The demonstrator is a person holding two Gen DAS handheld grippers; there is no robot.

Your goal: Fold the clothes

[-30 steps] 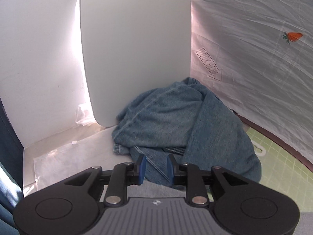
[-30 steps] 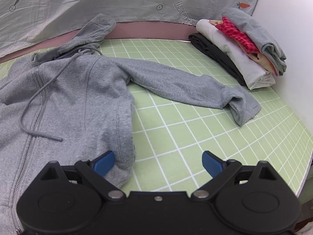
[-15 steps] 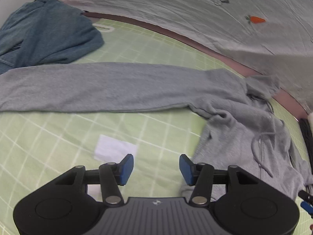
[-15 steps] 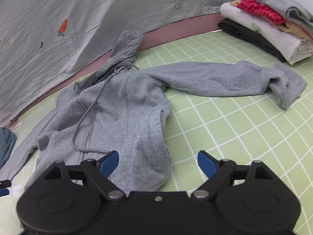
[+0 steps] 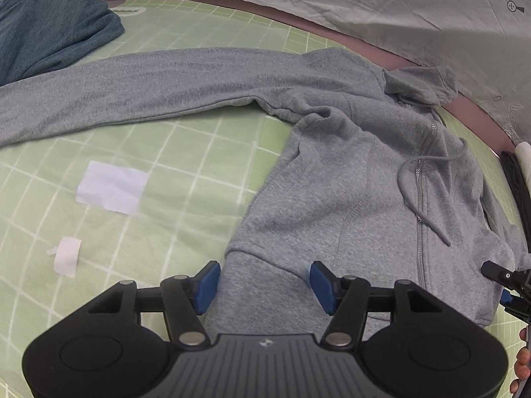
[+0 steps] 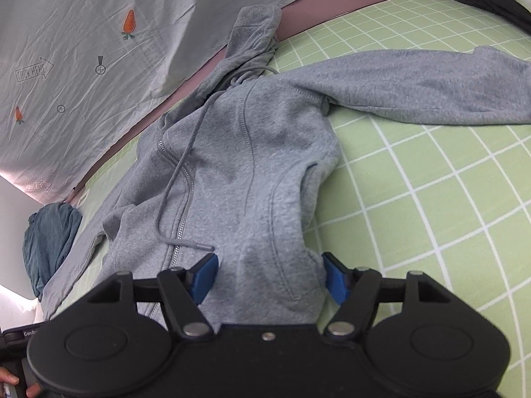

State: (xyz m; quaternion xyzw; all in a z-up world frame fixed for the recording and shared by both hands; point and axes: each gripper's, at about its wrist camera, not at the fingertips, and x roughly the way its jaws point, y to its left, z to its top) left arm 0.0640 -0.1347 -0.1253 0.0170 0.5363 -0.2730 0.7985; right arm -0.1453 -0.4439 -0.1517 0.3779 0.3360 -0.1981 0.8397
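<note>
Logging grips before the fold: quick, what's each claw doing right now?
Left claw: open, straddling the grey hoodie hem.
Right claw: open, has just been closing, hoodie hem between its pads.

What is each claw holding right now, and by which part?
Nothing is gripped yet. Both the left claw and the right claw stand open astride the hoodie hem, the right one having just been closing on it.
</note>
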